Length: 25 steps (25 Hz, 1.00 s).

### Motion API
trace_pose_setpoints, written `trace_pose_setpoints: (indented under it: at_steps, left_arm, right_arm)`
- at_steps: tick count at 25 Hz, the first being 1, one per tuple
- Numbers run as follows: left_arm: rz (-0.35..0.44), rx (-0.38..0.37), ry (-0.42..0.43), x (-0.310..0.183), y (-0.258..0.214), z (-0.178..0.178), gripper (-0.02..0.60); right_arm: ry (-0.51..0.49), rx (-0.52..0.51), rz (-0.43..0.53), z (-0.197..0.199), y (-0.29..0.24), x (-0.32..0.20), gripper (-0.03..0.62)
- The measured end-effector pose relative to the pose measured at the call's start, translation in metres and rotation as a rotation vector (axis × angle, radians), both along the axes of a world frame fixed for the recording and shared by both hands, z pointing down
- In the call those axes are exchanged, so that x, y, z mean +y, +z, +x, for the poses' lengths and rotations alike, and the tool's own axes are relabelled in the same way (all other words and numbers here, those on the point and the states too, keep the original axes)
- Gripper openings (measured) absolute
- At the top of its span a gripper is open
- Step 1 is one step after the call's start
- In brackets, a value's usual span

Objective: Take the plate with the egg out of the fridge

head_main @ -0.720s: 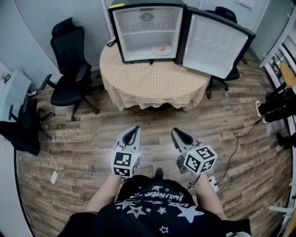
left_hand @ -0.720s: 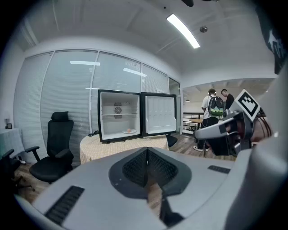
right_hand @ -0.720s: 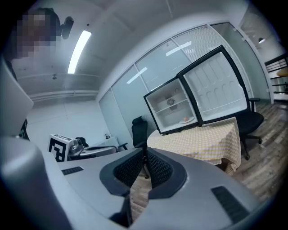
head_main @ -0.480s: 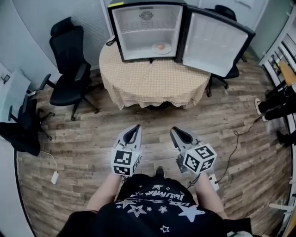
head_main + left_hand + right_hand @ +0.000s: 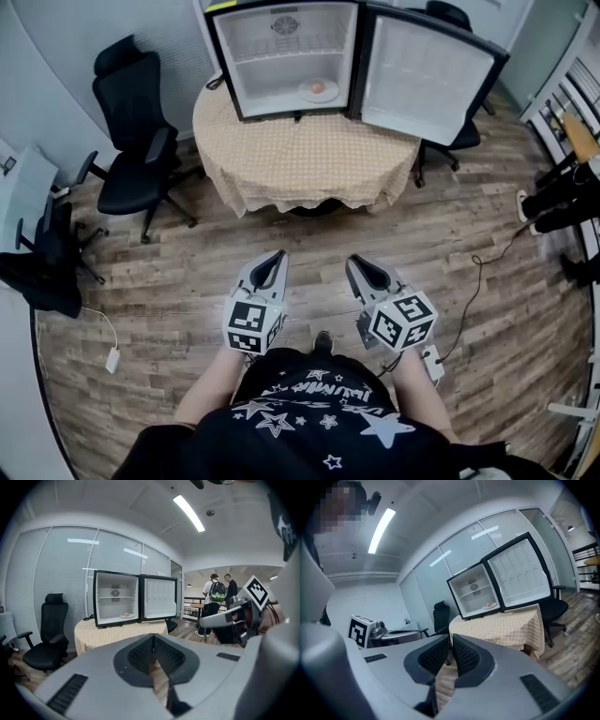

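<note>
A small black fridge (image 5: 283,56) stands on a round table, its door (image 5: 427,77) swung wide to the right. On its white floor lies a white plate (image 5: 318,91) with a brown egg (image 5: 318,87) on it; the plate (image 5: 126,616) (image 5: 489,605) also shows in both gripper views. My left gripper (image 5: 273,263) and right gripper (image 5: 361,267) hang side by side near my body, well short of the table. Both are shut with nothing between the jaws.
The table wears a yellow checked cloth (image 5: 305,159). Black office chairs (image 5: 131,131) stand to the left, another chair (image 5: 448,150) behind the fridge door. A cable and power strip (image 5: 431,364) lie on the wooden floor to my right. Two people (image 5: 218,592) stand far off.
The view has shifted slightly toward the table; the fridge sits higher in the picture. Both grippers keep the same place and stay shut.
</note>
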<state>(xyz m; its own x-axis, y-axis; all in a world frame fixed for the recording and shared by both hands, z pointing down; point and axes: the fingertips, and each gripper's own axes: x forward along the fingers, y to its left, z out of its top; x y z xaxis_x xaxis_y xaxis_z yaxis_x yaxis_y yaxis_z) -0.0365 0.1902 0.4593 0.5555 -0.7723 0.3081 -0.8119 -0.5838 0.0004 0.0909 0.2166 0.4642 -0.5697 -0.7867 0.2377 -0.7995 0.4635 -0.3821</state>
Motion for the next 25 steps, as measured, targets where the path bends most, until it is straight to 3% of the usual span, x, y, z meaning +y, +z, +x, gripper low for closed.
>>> trace_pose_setpoints:
  at_steps: [7,11,16,25]
  left_arm:
    - [0.029,-0.023,-0.058,0.009,0.002,-0.001,0.009]
    - [0.035,0.008,-0.09,0.016,-0.002,-0.002,0.009]
    - [0.029,-0.008,-0.113,0.024,-0.003,-0.008,0.009]
    - [0.005,0.029,-0.13,-0.007,0.016,-0.015,0.009]
  right_arm:
    - [0.004,-0.113,0.034,0.02,-0.001,0.003,0.044]
    - [-0.012,-0.117,0.024,0.029,0.005,-0.001,0.044]
    - [-0.024,-0.17,0.006,0.027,0.006,-0.009,0.044]
    - [0.001,-0.138,-0.035,0.029,0.022,-0.025,0.046]
